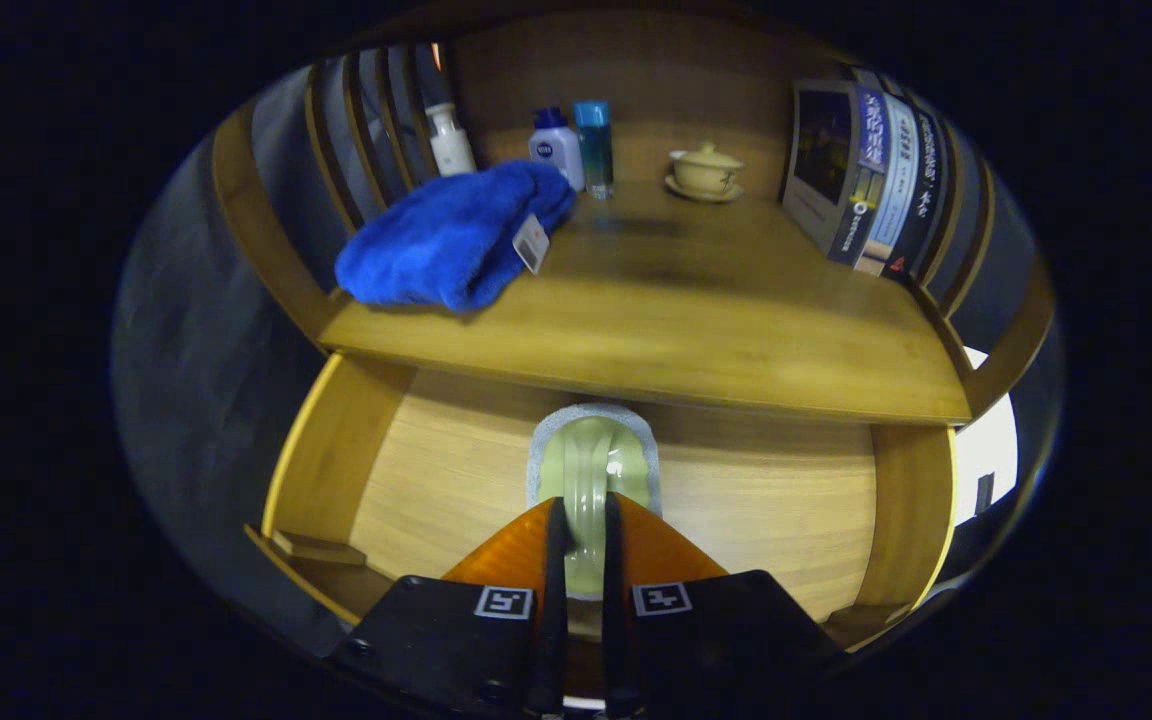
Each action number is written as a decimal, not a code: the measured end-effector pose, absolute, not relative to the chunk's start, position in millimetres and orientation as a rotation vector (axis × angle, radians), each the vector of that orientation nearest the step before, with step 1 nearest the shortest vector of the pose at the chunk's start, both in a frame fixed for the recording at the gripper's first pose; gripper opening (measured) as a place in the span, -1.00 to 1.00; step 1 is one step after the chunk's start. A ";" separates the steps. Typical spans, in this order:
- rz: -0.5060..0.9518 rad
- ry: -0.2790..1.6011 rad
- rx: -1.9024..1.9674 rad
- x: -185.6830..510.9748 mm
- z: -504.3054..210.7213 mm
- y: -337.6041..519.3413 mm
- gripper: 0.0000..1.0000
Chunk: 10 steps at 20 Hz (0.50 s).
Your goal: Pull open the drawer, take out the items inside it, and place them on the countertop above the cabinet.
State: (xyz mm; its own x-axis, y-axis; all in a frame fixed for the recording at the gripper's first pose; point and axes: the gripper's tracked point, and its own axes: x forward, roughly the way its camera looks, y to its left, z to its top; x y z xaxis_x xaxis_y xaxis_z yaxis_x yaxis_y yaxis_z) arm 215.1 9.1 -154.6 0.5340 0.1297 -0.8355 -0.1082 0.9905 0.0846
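Your gripper (581, 520) is clenched on the green brush handle (591, 470) inside the open drawer (436, 480). You're mid-retrieval, I judge: next lift it clear of the countertop (696, 330) lip, then set it right of the blue towel (451, 235).

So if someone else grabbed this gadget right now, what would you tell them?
Gripper: fingers closed on the green scrubber's handle, which sits in the open drawer.
Done: drawer pulled out; blue towel lies on the countertop, near the bottles.
Left: lift the scrubber out and set it on the countertop's bare middle. I see nothing else in the drawer.
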 end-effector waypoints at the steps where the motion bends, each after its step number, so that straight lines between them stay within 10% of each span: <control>1: 0.150 0.977 0.031 211.9 -140.6 9.8 -0.55; 10: 0.091 0.638 0.151 291.6 -3.2 -2.2 -0.55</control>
